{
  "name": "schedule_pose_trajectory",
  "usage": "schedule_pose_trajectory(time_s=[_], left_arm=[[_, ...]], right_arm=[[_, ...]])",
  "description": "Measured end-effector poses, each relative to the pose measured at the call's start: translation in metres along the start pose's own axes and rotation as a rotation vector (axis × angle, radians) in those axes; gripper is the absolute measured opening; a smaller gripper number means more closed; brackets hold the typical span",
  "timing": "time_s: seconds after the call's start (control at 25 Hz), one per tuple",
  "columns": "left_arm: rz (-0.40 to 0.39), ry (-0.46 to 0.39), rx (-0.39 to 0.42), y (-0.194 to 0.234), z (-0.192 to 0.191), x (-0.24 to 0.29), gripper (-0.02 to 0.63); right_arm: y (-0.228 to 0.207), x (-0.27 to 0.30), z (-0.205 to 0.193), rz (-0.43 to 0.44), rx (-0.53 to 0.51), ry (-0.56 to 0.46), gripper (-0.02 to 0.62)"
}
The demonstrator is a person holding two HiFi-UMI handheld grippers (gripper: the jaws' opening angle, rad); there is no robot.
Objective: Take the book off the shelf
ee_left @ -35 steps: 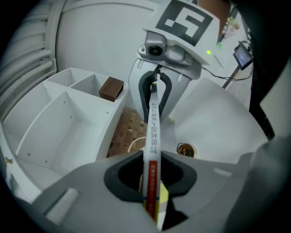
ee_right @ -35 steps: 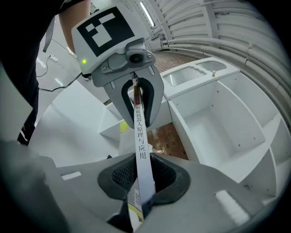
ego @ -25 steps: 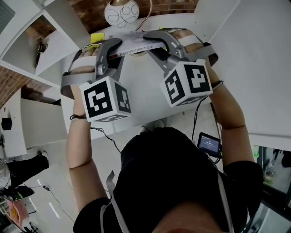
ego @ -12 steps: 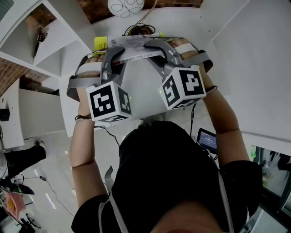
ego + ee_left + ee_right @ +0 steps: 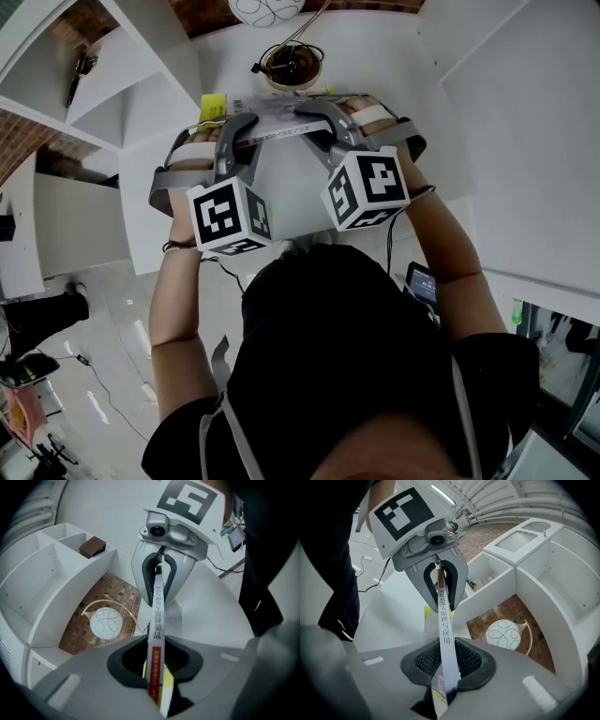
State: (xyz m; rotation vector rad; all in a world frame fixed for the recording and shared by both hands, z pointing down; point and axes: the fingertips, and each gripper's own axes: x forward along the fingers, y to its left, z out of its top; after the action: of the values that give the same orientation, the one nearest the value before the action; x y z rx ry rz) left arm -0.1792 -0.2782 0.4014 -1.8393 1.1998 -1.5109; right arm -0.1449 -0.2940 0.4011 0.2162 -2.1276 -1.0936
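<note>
A thin white book (image 5: 277,118) with a red and yellow end hangs in the air above the white table (image 5: 291,178), off the shelf (image 5: 56,70). My left gripper (image 5: 238,129) is shut on its left end and my right gripper (image 5: 321,112) on its right end. In the left gripper view the book's printed spine (image 5: 157,630) runs from my left gripper's own jaws (image 5: 157,677) to the right gripper (image 5: 161,566) facing it. The right gripper view mirrors this: the spine (image 5: 443,630) leaves my right gripper (image 5: 443,681) and ends in the left gripper (image 5: 440,573).
A white shelf unit with open compartments stands at the left; a small brown box (image 5: 92,547) sits in one. A round white lamp (image 5: 267,7) and a dark bowl with coiled cable (image 5: 292,64) stand beyond the book. A small screen (image 5: 422,281) hangs at the right.
Both grippers have come down together with the book held between them, closer to the white table. The lamp has slid toward the top edge of the head view.
</note>
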Motion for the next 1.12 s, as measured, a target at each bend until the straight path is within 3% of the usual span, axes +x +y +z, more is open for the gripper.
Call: schedule_pose_trajectory(time_s=[1.12], left_arm=[[-0.139,0.046,-0.073,-0.073,-0.027,0.012,0.078]], right_arm=[[0.073,0.026,-0.006,0.18,0.059,0.0,0.074]])
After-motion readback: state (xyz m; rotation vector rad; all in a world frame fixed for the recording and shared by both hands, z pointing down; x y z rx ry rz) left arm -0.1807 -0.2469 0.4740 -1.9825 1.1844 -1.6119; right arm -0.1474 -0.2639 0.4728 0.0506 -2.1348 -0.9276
